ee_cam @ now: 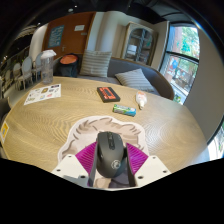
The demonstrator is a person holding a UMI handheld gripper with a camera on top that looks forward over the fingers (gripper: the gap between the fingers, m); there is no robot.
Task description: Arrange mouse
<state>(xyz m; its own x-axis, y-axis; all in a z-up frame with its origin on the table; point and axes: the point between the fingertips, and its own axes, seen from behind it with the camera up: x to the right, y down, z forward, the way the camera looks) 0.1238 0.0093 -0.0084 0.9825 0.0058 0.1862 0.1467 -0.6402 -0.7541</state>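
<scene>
Black mouse (109, 154) at lower centre, clenched between the pink pads of the claw (110, 166), its rear cut off. Round wooden tabletop (60, 125); sofa (150, 78) and window (185, 60) upper right.

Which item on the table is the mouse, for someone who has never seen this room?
Start at the round wooden table in front of the sofa. On its near side lies a pale mouse mat, and the mouse sits at the mat's near end, between the tool fingers. It is the only dark, rounded, palm-shaped thing; the flat red box and small teal packet lie farther back.
</scene>
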